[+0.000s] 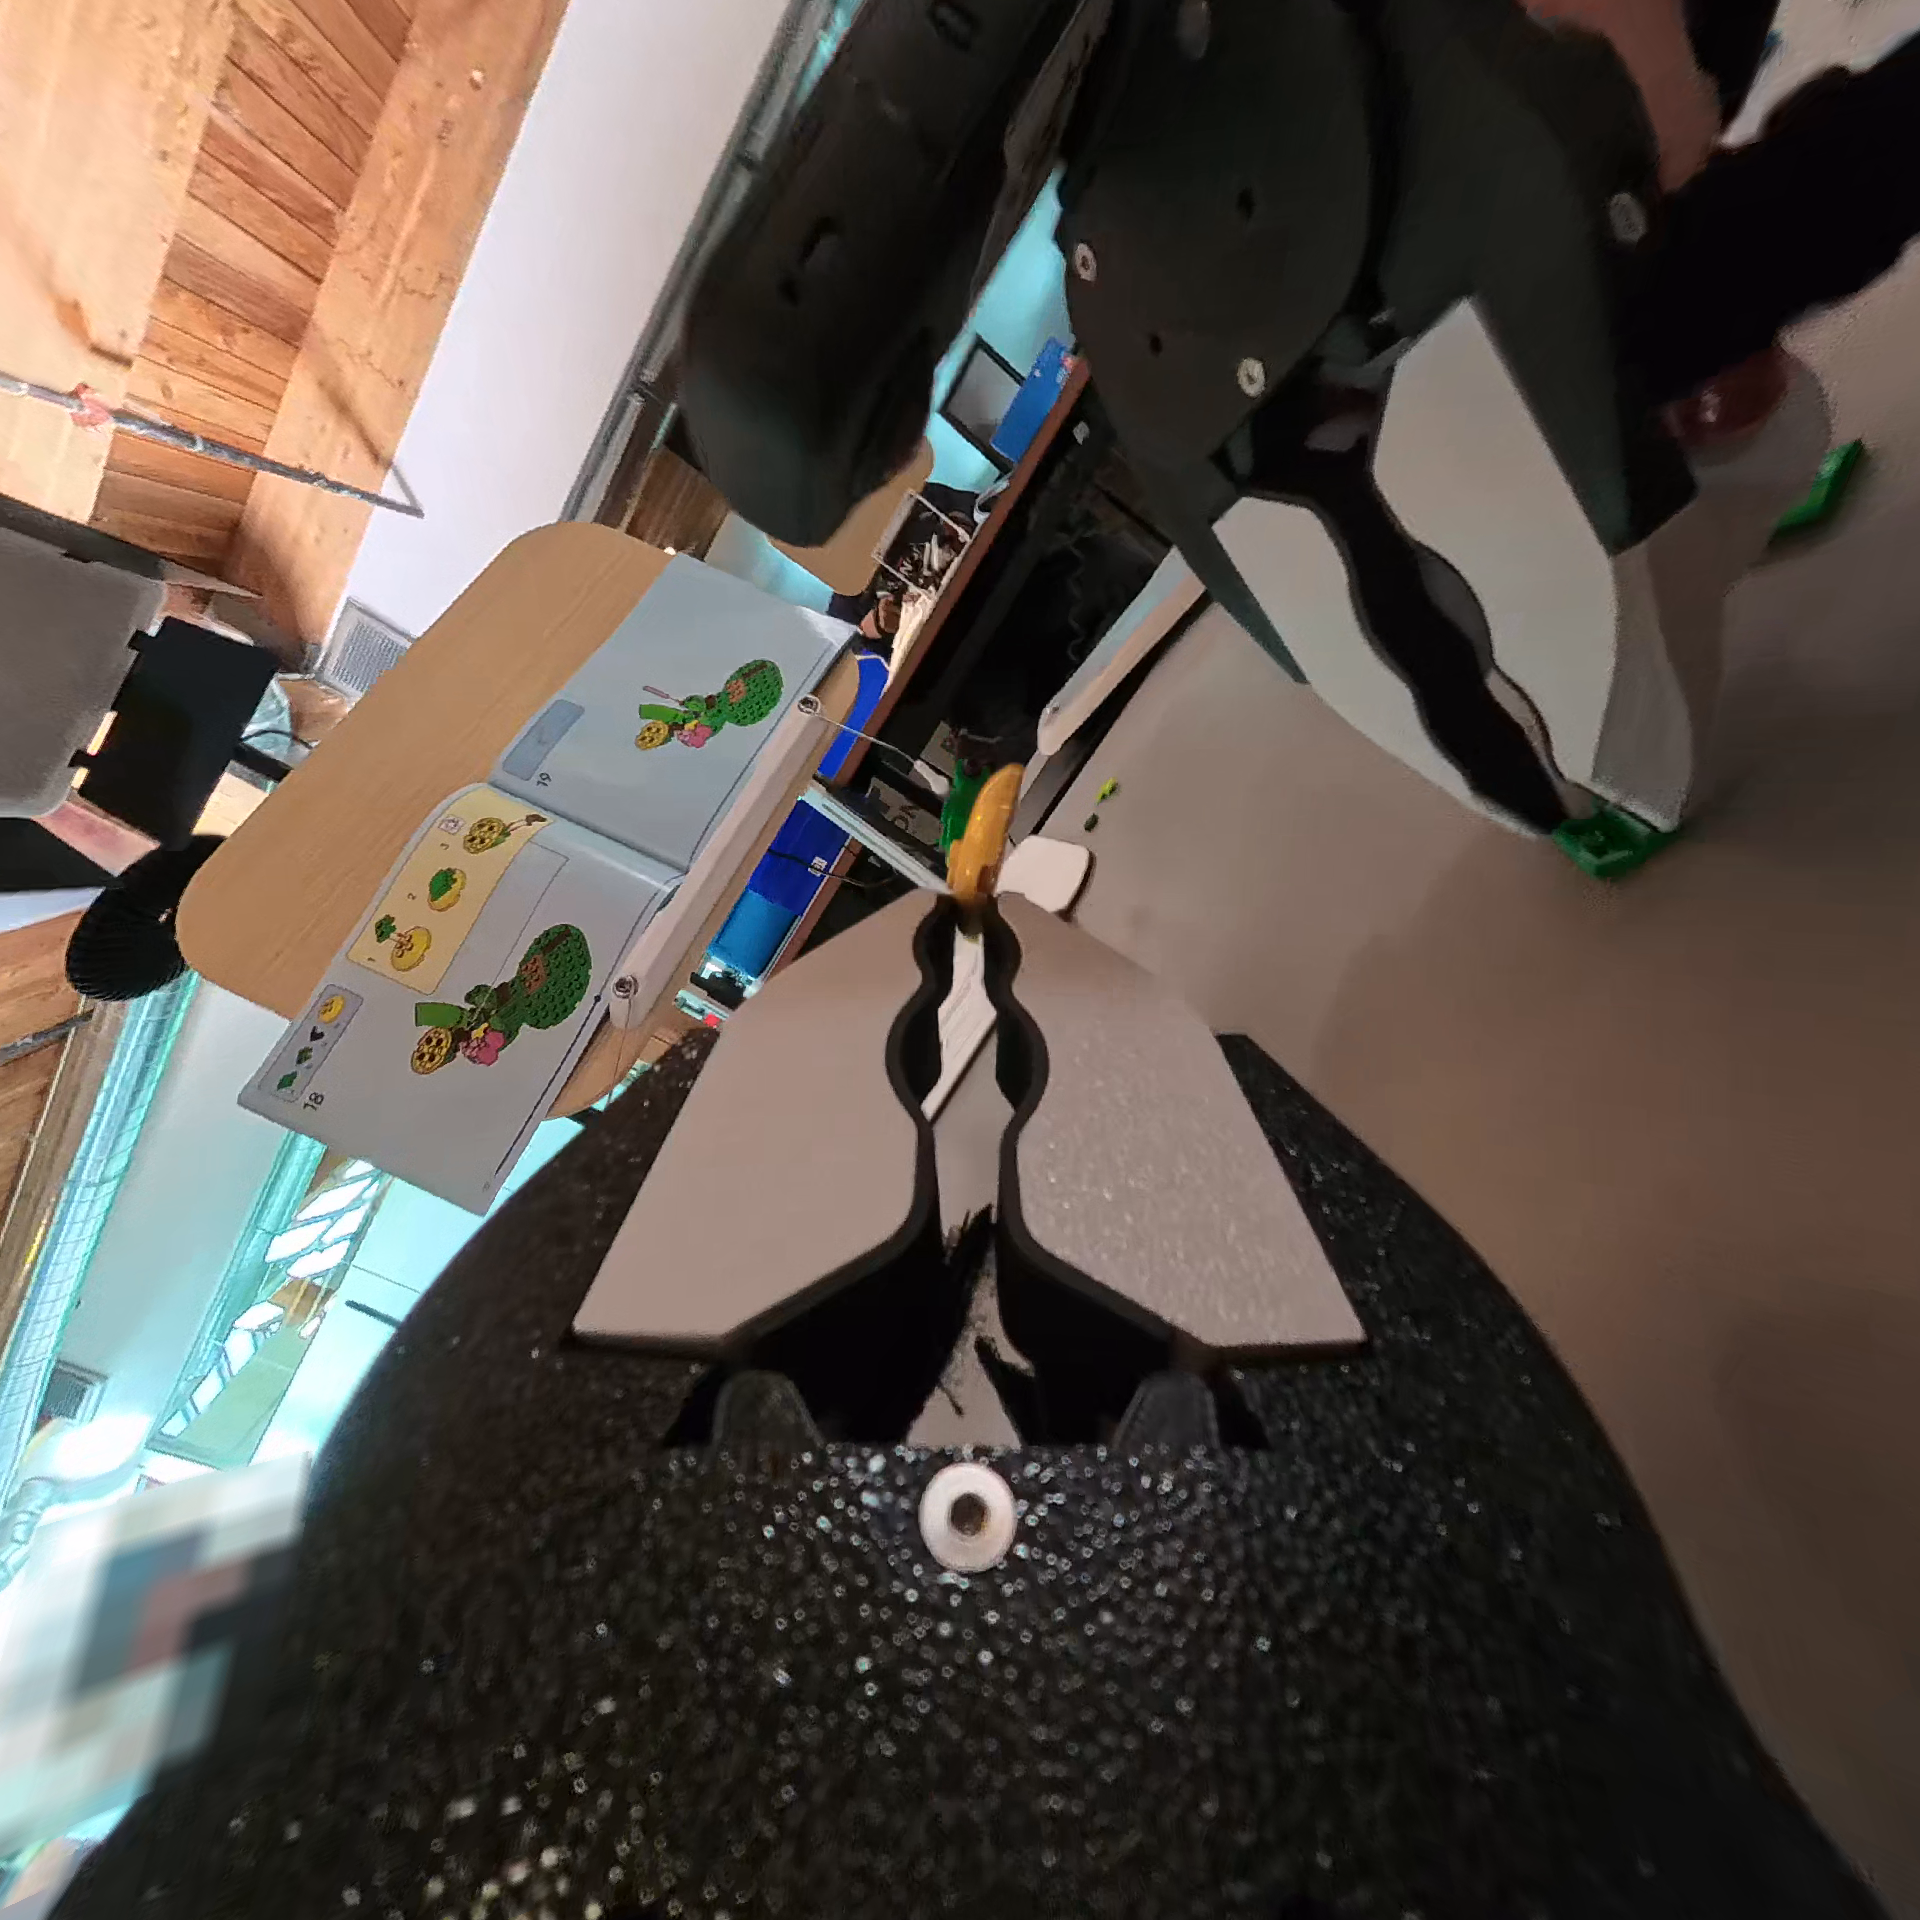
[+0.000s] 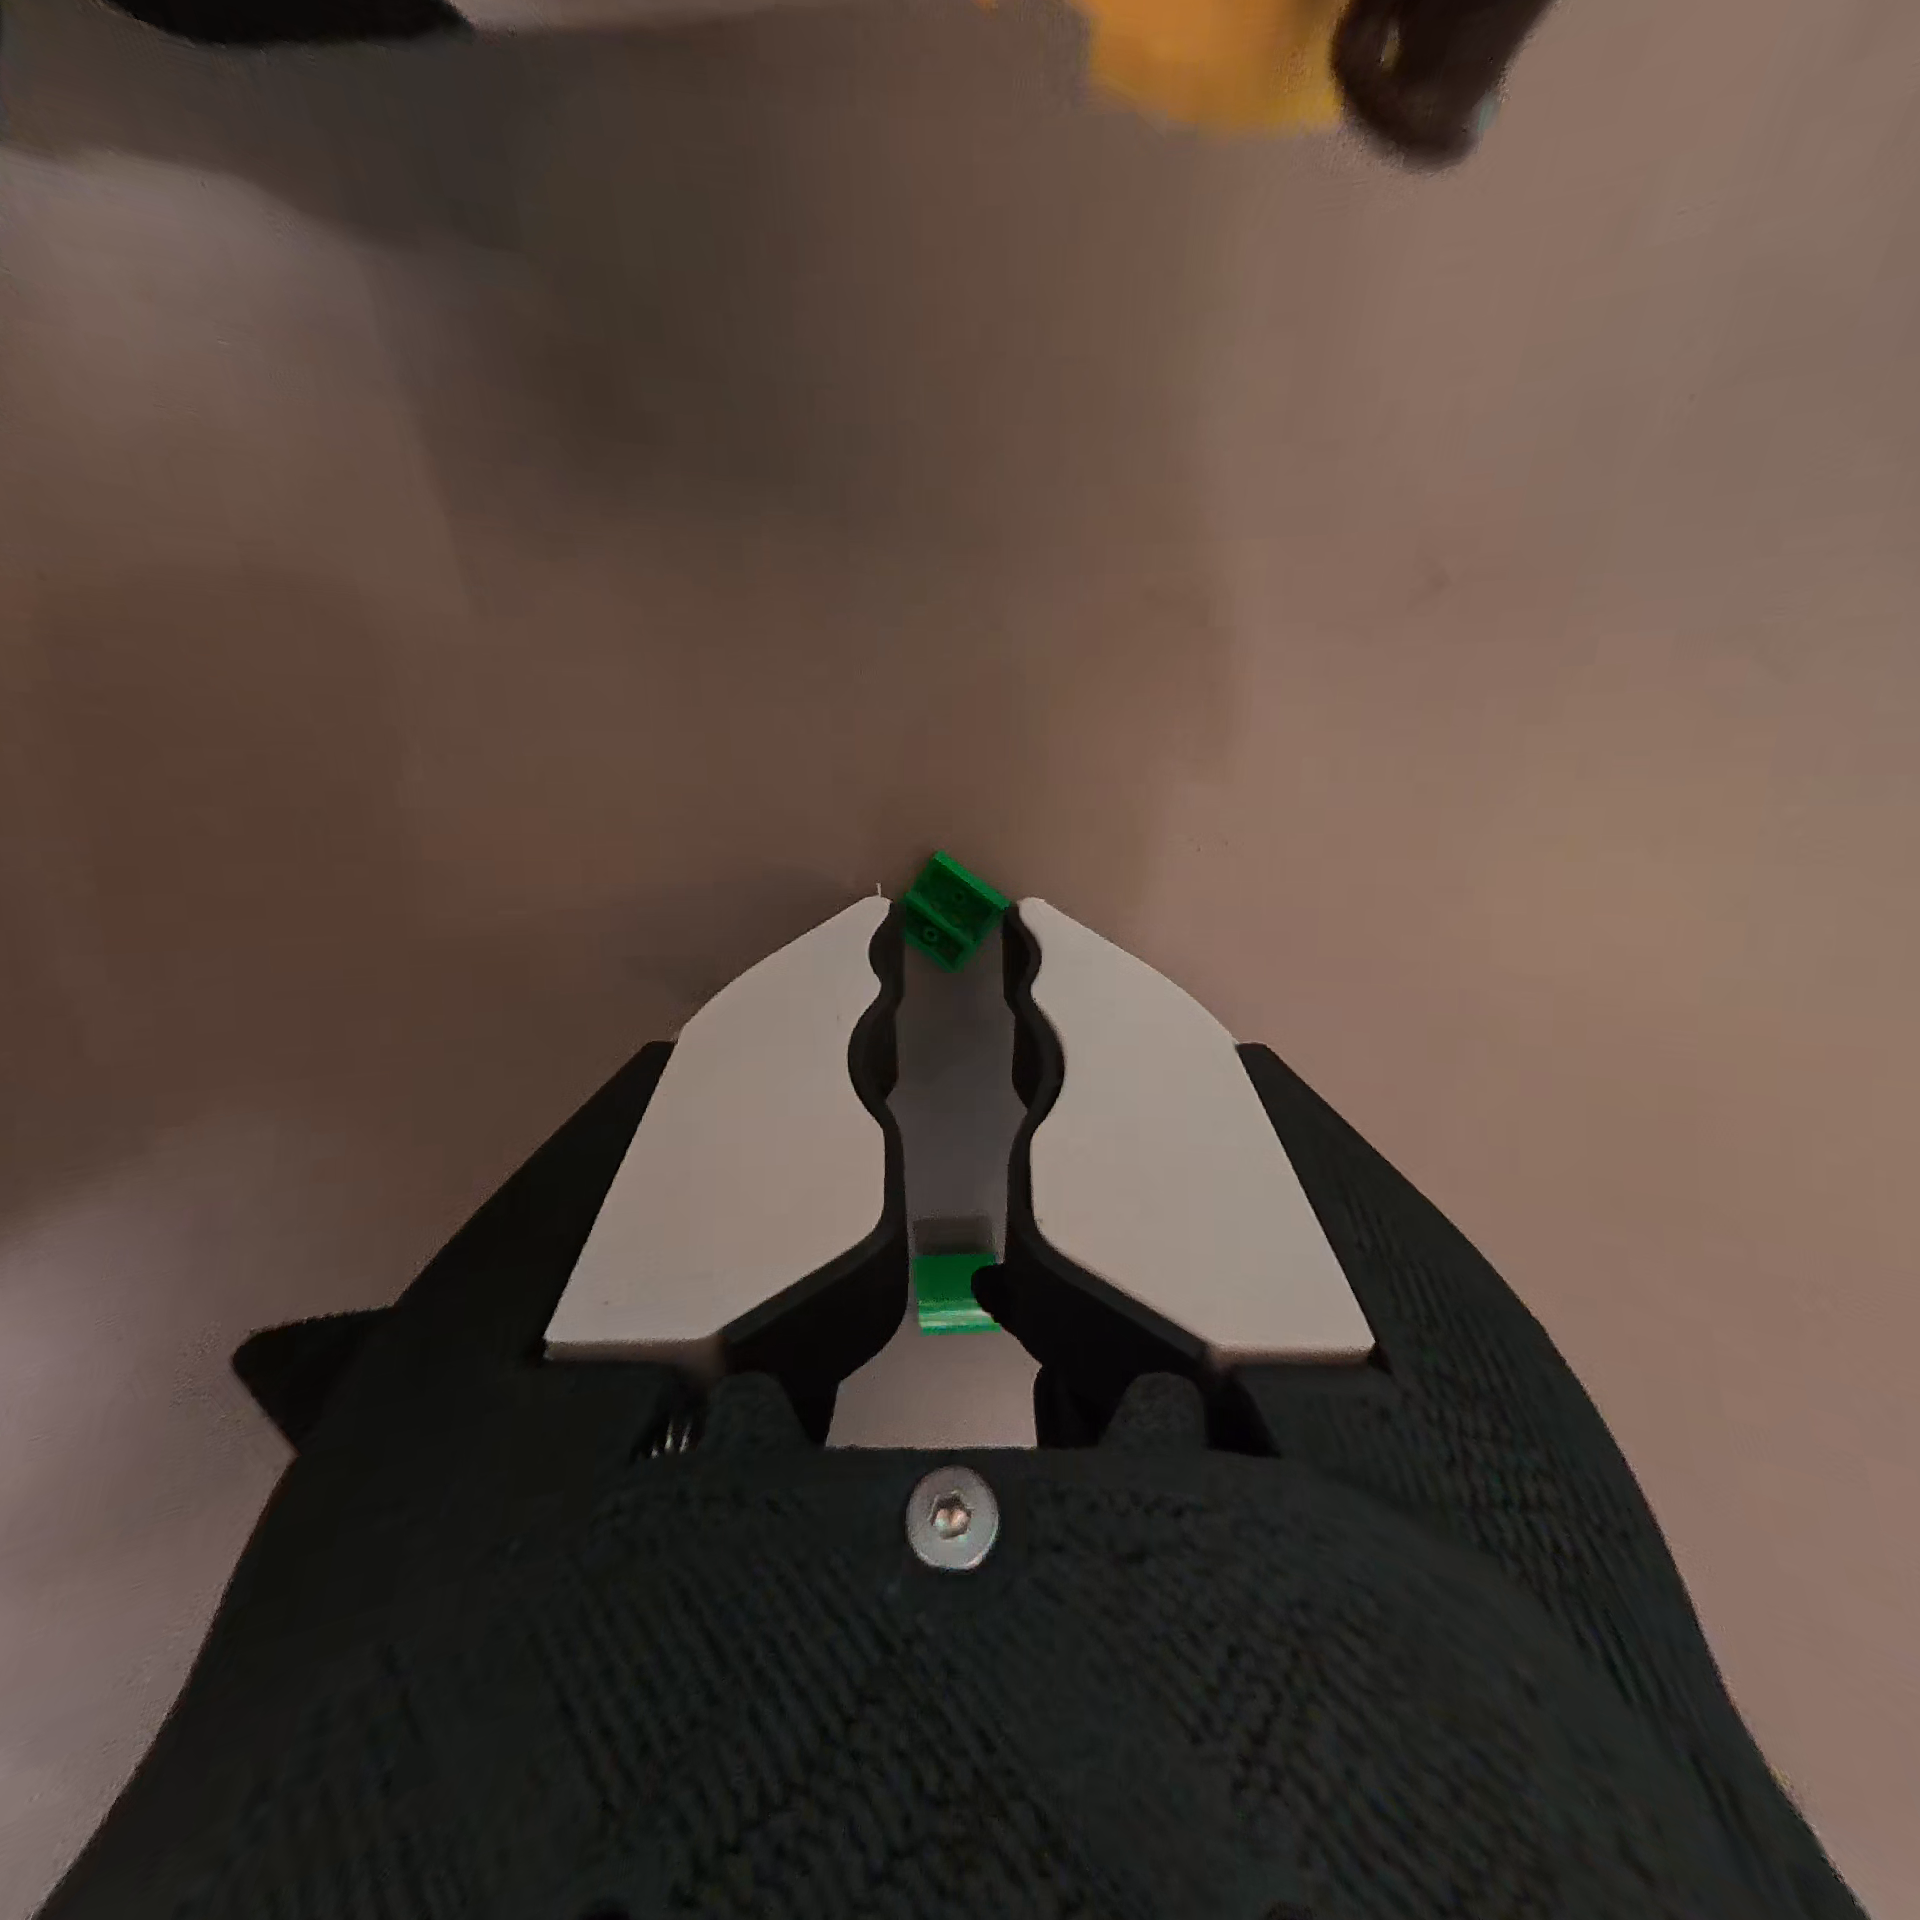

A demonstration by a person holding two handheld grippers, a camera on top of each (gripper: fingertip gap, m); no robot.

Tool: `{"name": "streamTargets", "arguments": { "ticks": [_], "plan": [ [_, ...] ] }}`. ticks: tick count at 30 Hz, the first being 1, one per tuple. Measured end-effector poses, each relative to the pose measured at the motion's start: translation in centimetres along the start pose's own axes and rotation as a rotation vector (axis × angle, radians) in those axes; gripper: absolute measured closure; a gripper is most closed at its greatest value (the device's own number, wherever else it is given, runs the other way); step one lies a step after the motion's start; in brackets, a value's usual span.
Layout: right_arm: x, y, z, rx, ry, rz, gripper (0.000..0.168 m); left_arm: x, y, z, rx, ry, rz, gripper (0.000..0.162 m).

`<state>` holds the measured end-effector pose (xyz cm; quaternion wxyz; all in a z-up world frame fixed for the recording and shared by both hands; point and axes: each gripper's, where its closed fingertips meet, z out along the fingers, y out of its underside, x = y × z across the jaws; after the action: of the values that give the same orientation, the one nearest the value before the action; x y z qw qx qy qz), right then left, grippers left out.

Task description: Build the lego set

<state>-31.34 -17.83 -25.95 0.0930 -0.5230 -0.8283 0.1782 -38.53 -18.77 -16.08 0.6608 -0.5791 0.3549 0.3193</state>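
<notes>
My left gripper (image 1: 968, 916) is shut on a round yellow lego piece (image 1: 985, 831), held edge-on above the table, with a small green part (image 1: 953, 808) at its far side. My right gripper (image 2: 948, 914) is down at the table with its fingertips closed around a small green brick (image 2: 951, 906), which sits skewed between them. In the left wrist view the right gripper (image 1: 1605, 821) stands at the upper right over that green brick (image 1: 1608, 844). The yellow piece shows blurred at the top of the right wrist view (image 2: 1205, 73).
An open instruction booklet (image 1: 540, 883) rests on a wooden stand (image 1: 416, 727) at the left. Another green piece (image 2: 951, 1294) lies on the grey table (image 2: 1455, 727) under the right gripper's fingers. A green plate (image 1: 1820, 488) and tiny green bits (image 1: 1107, 792) lie farther off. My right fingertips sit around 12 cm from my left ones.
</notes>
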Motion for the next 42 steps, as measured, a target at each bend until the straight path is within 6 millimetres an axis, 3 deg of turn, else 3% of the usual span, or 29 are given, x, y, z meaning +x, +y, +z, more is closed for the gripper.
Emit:
{"name": "streamTargets", "arguments": {
  "ticks": [5,12,15,18,24,26,30,33,37,39,42],
  "plan": [
    [0.0,-0.4,-0.4,0.007,0.058,-0.045,0.162,1.6,1.1,-0.1,-0.059,0.120,0.096,0.157],
    [-0.3,-1.6,-3.4,0.144,0.298,-0.155,0.168,2.7,0.4,0.1,-0.105,0.222,0.140,0.157],
    [-1.6,-0.8,-2.1,0.107,0.150,-0.057,0.153,2.6,0.9,0.0,-0.114,0.219,0.142,0.157],
    [-1.1,-0.5,-0.9,0.087,0.086,-0.020,0.141,2.7,1.1,-0.2,-0.111,0.232,0.139,0.157],
    [-0.8,-0.5,0.5,0.025,0.028,-0.035,0.141,3.1,1.0,-0.5,-0.085,0.270,0.132,0.157],
    [-0.7,-0.6,0.6,0.024,0.018,-0.039,0.154,3.5,0.9,-0.5,-0.076,0.290,0.129,0.157],
    [-0.6,-0.6,-0.2,0.038,0.072,-0.088,0.154,4.9,0.6,-0.4,-0.078,0.346,0.162,0.157],
    [0.2,-0.8,-2.0,0.064,0.217,-0.165,0.154,5.5,0.7,-0.3,-0.096,0.375,0.163,0.157],
    [1.8,-2.3,-6.2,0.128,0.612,-0.431,0.154,5.2,-1.2,-0.7,-0.027,0.421,0.031,0.157],
    [1.3,-4.3,-9.0,0.197,0.856,-0.645,0.155,4.4,-2.9,-1.0,0.040,0.423,-0.038,0.157],
    [-1.2,-6.5,-12.0,0.196,1.132,-0.996,0.155,3.0,-5.7,-1.8,0.139,0.429,-0.094,0.157]
  ]
}}
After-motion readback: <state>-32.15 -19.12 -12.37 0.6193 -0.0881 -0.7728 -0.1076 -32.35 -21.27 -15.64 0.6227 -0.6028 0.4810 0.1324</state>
